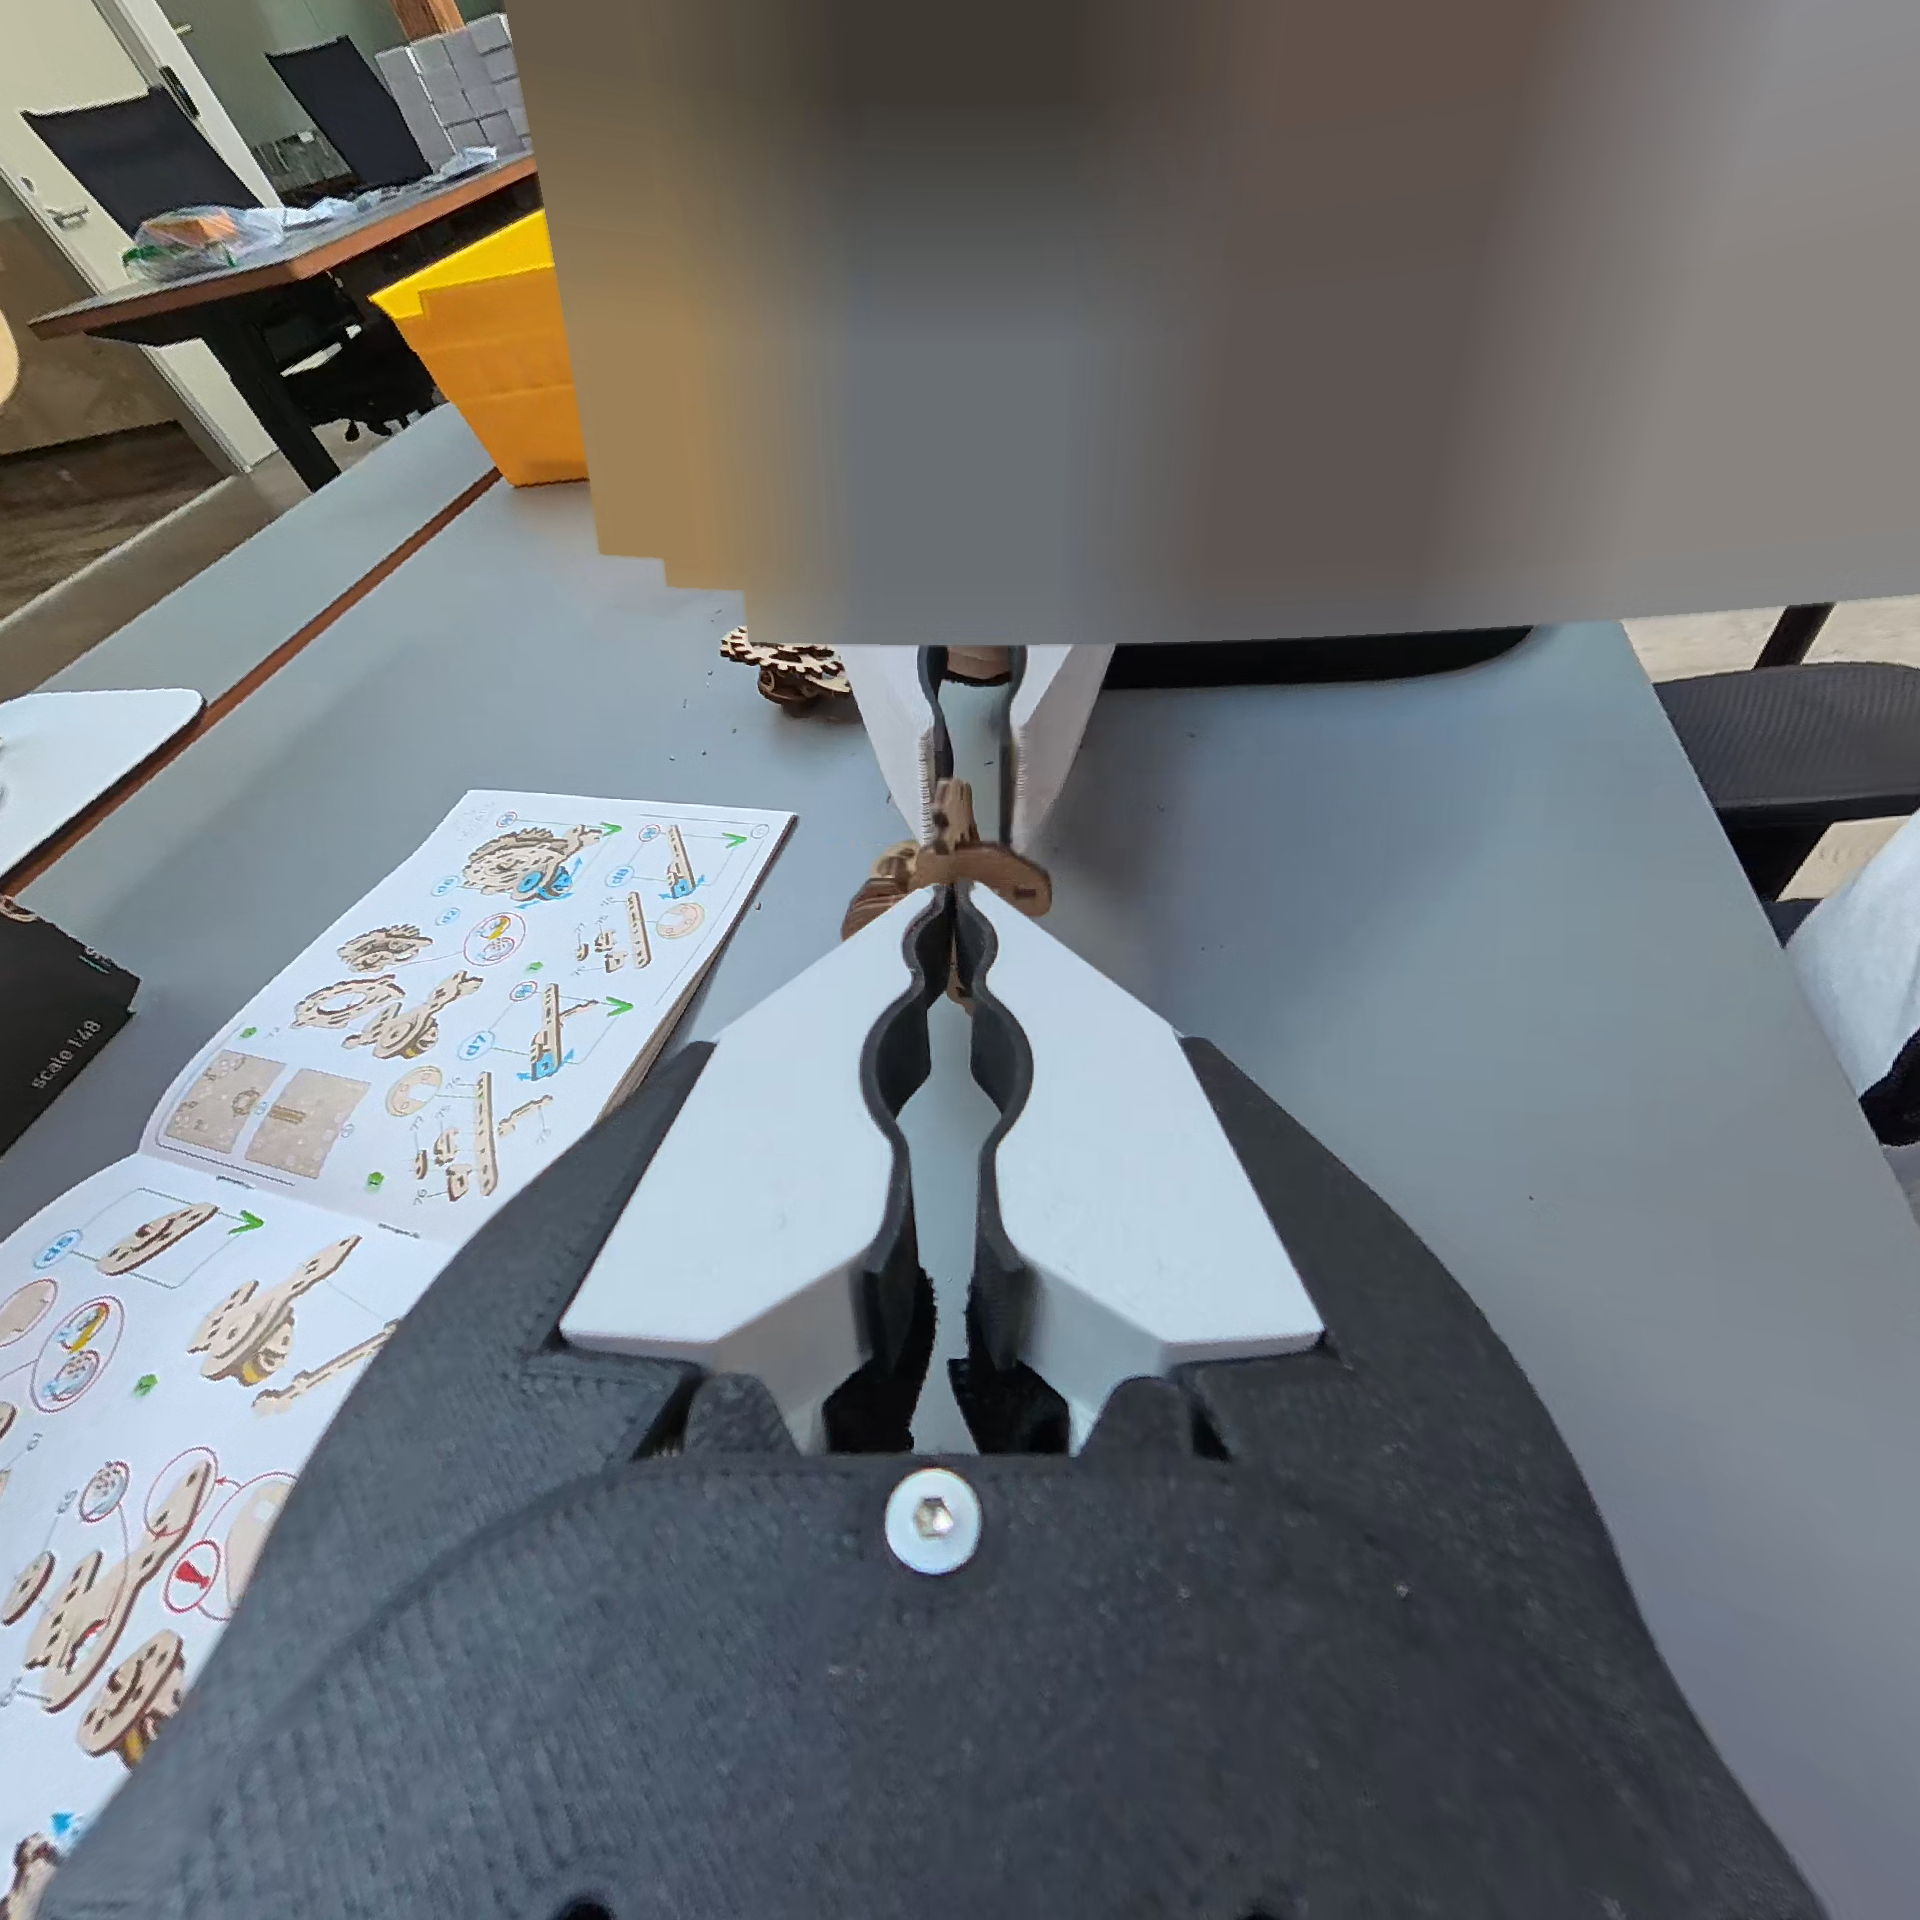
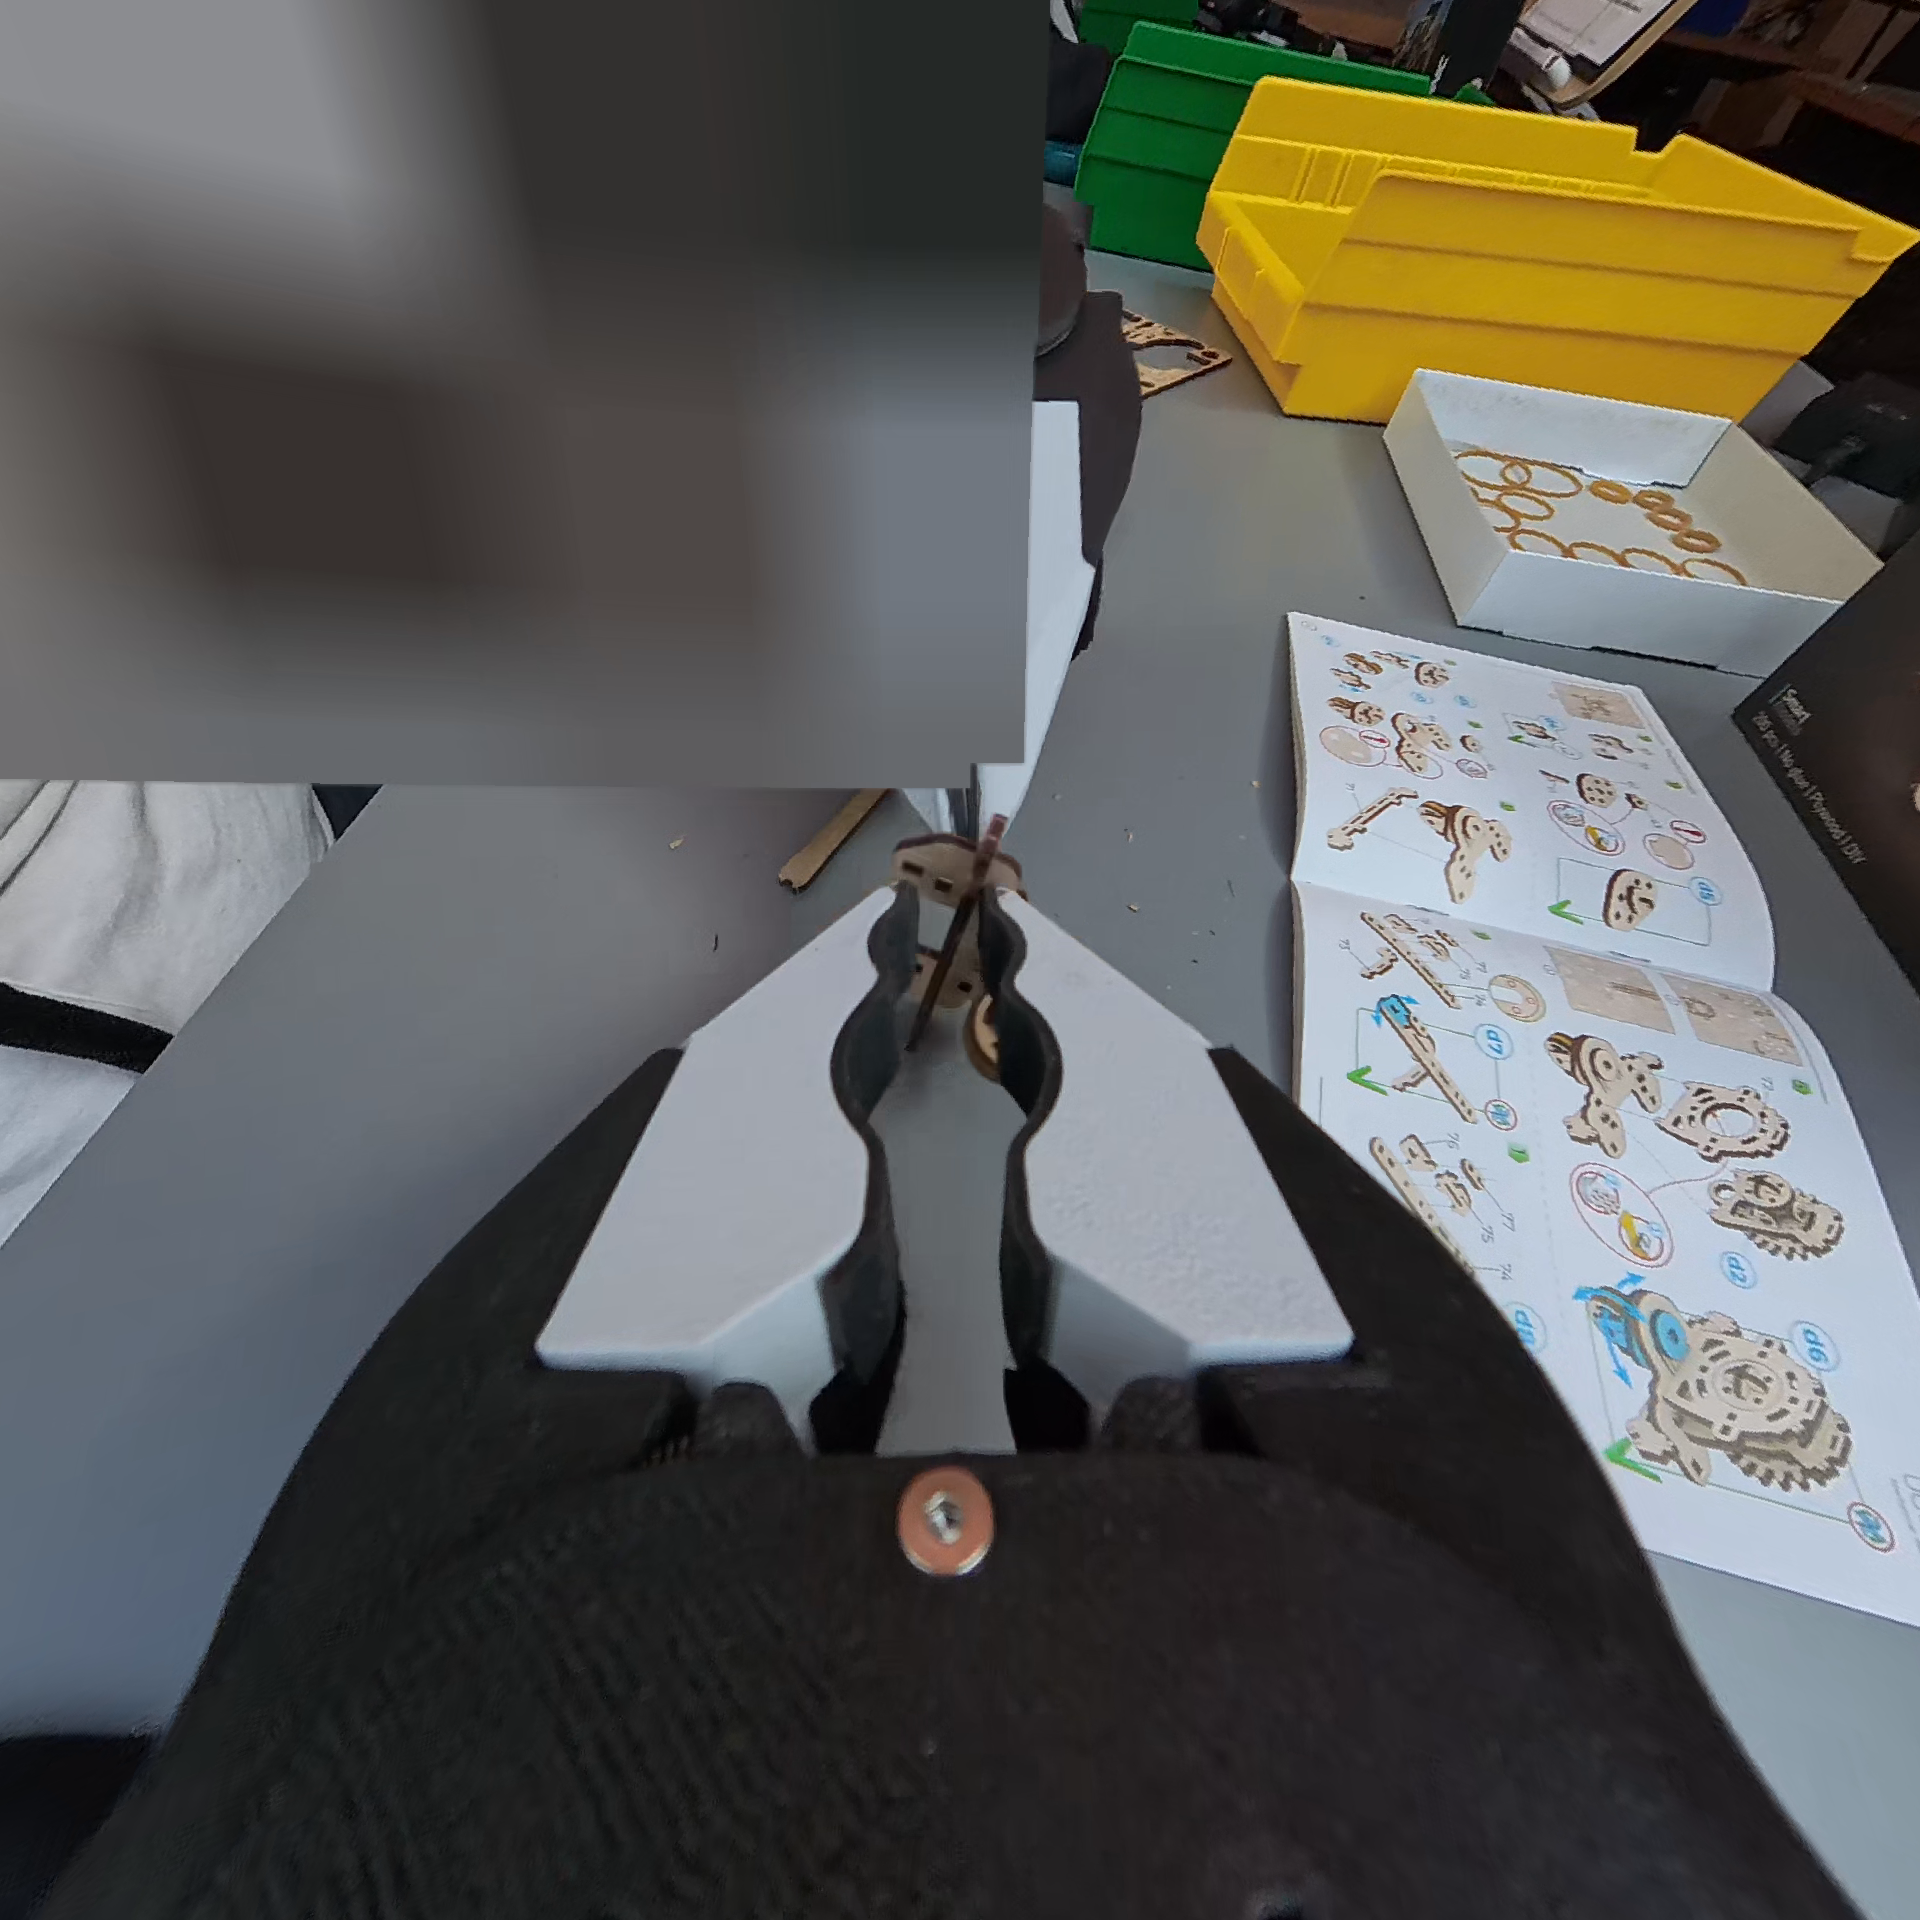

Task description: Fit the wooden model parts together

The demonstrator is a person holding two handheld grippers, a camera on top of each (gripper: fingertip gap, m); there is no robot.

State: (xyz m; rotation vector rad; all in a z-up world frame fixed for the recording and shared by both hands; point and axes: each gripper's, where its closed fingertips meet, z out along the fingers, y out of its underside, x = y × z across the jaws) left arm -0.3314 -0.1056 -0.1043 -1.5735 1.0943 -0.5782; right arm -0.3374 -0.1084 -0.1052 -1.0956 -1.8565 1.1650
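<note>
A small wooden model assembly (image 1: 995, 871) is held in the air between my two grippers, which face each other tip to tip. My left gripper (image 1: 951, 914) is shut on a thin wooden part of it, seen edge-on between the pads. My right gripper (image 2: 948, 914) is nearly closed on a dark thin wooden strip (image 2: 964, 940) that stands upright and crosses a flat slotted wooden piece (image 2: 933, 868). The right gripper also shows in the left wrist view (image 1: 971, 764), just beyond the assembly. A white finger of the left gripper (image 2: 1051, 623) shows in the right wrist view.
An open instruction booklet (image 1: 468, 1039) (image 2: 1558, 1039) lies on the grey table (image 1: 1351, 935). A wooden gear assembly (image 1: 790, 665) sits farther back. There are a yellow bin (image 2: 1507, 260), a green bin (image 2: 1174, 125), a white box of wooden rings (image 2: 1610, 520), a black box (image 2: 1849, 748) and a wooden offcut (image 2: 831, 842). Less than 4 cm separates the two grippers' tips.
</note>
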